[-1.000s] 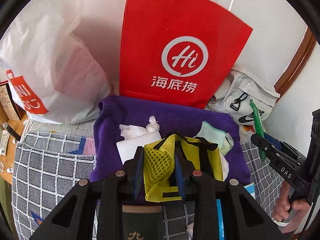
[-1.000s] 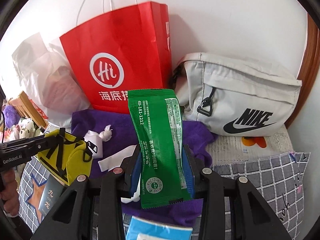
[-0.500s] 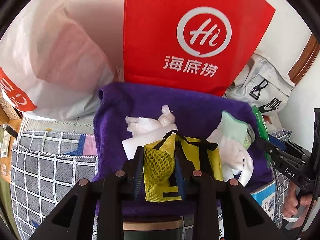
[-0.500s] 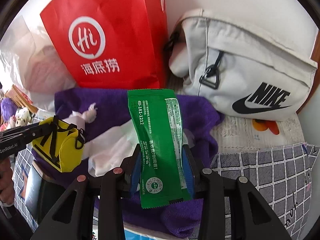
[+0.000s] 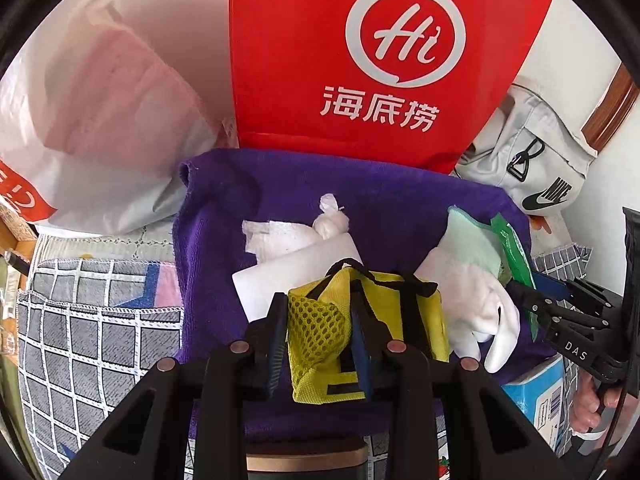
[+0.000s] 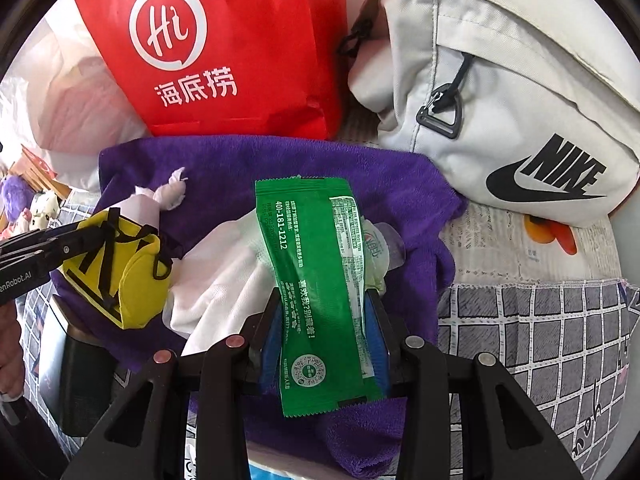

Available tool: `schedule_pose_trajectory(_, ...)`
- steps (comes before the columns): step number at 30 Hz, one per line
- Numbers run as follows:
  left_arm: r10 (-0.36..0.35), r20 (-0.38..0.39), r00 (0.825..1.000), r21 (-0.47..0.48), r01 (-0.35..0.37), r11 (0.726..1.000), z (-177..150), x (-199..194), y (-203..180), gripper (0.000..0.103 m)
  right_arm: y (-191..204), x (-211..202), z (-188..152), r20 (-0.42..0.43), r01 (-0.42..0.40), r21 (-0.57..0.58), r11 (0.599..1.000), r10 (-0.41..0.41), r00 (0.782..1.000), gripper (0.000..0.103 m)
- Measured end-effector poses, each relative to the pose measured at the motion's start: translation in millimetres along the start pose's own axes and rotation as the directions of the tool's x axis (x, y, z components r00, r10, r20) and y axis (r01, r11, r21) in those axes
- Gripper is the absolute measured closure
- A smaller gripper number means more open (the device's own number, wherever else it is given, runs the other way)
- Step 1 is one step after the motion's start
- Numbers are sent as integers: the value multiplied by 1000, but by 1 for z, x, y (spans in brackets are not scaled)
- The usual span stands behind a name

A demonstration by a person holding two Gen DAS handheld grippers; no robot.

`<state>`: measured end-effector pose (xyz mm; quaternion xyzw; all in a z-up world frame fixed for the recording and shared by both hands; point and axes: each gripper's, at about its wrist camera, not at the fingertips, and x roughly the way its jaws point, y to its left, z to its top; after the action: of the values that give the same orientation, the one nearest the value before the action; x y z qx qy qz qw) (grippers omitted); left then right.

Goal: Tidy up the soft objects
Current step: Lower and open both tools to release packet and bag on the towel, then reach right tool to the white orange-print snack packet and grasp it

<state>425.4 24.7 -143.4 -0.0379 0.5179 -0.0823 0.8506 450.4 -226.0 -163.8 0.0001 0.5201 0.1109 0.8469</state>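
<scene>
left gripper (image 5: 320, 320) clamped on yellow mesh pouch (image 5: 368, 320), held over purple towel (image 5: 280, 184); right gripper (image 6: 324, 320) clamped on green sachet (image 6: 320, 280), above white cloth (image 6: 224, 280) on same towel; red paper bag (image 6: 224, 40) and grey nike bag (image 6: 500, 92) behind

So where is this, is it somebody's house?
Probably a home, maybe a bedroom corner. A checked fabric cover like bedding lies underneath, a red shopping bag and a Nike bag lean by the wall, and plush toys sit off to the side.
</scene>
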Motion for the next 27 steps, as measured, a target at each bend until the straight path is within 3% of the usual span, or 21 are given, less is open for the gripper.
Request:
schedule_pose_trajectory(4, 3, -13, 1000, -3, -3, 1000, 0, 3, 1, 74, 1, 6, 2, -12, 3, -1, 1000, -3, 1000, 63)
schedule_pose_trajectory(6, -6, -29, 1000, -3, 5, 1000, 0, 3, 1, 73, 1, 6, 3, -15, 5, 0, 1000, -5, 1000, 56)
schedule_pose_trajectory(10, -20, -26, 999, -26, 19, 999, 2, 2, 1, 50, 0, -2, 4, 15, -18, 4, 1000, 17, 1000, 42)
schedule_pose_trajectory(21, -26, 30, 999, -47, 28, 998, 4, -24, 8, 49, 24, -47, 4, 140, -8, -25, 1000, 11, 990, 38)
schedule_pose_trajectory(24, -6, 50, 999, -39, 8, 999, 4, -33, 8, 49, 41, -61, -7, 181, -10, -53, 999, 20, 983, 37)
schedule_pose_trajectory(27, 2, 76, 997, -33, 1, 999, 4, -43, 8, 49, 55, -70, -25, 168, -12, -81, 997, 25, 986, 37)
